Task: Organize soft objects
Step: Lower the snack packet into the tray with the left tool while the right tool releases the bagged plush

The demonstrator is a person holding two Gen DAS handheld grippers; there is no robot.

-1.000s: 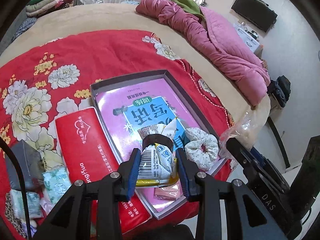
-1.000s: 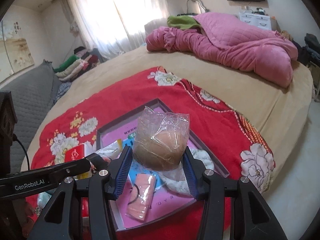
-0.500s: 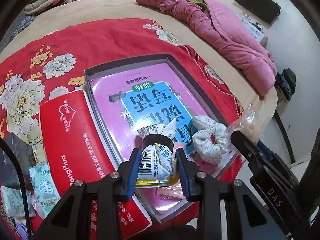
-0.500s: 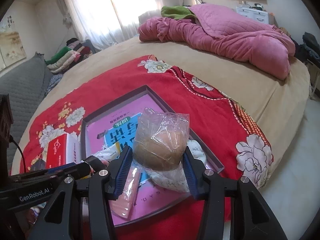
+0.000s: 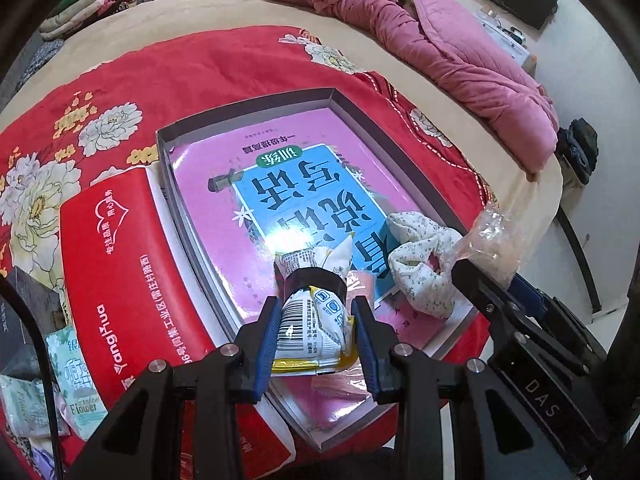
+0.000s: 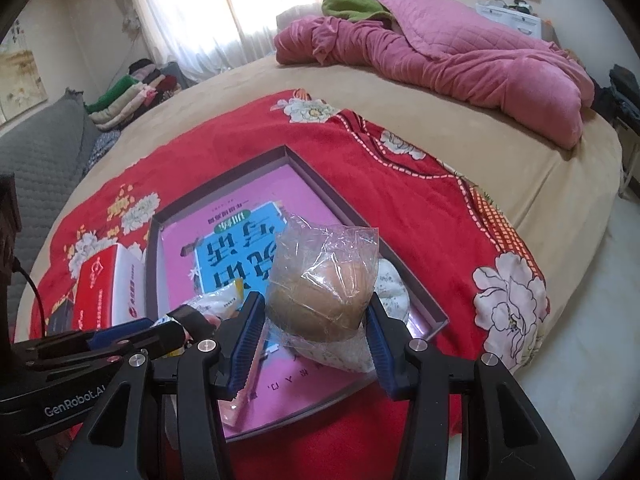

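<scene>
My left gripper [image 5: 316, 332] is shut on a white and yellow snack packet [image 5: 312, 328] with a barcode, held over the near end of a shallow grey tray [image 5: 248, 104]. A pink and blue book [image 5: 280, 184] lies in the tray. My right gripper [image 6: 316, 316] is shut on a clear plastic bag with a tan round object [image 6: 324, 284], held above the tray [image 6: 224, 188]. A white floral scrunchie [image 5: 424, 256] and a pink sachet [image 6: 248, 376] lie in the tray near its front.
A red tissue pack [image 5: 120, 264] lies left of the tray on the red floral blanket [image 5: 160, 72]. Small packets [image 5: 76, 384] lie at the near left. A pink quilt [image 6: 460, 52] is heaped at the far side of the bed. Folded clothes [image 6: 132, 92] sit far left.
Both grippers have moved forward and lower over the tray, each keeping its item. The tray and book look larger and closer.
</scene>
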